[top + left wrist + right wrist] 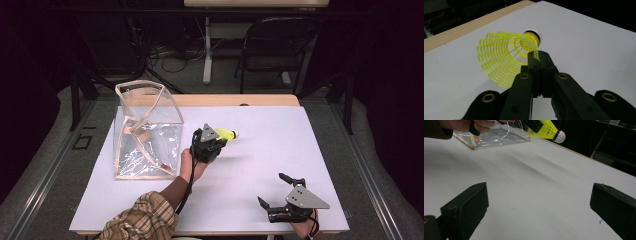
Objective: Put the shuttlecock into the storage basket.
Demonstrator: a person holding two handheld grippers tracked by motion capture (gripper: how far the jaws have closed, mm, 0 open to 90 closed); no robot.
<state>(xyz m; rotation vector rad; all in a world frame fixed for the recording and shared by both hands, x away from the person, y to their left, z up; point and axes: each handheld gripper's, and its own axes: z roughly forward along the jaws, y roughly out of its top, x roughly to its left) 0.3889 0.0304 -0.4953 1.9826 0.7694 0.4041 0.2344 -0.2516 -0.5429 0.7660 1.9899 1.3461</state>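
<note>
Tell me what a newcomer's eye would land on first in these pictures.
The bright yellow shuttlecock stands out, its mesh skirt pinched in the shut left gripper above the middle of the white table. Next comes the clear bag with tan trim, standing at the table's left, and the right gripper, open at the near right.

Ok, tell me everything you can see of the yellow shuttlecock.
The yellow plastic-mesh shuttlecock has a flared lattice skirt, a black band and a rounded white tip. The left gripper has its fingers shut on the skirt's edge near the tip. It is held off the white table, lying roughly level, to the right of the clear bag.
</note>
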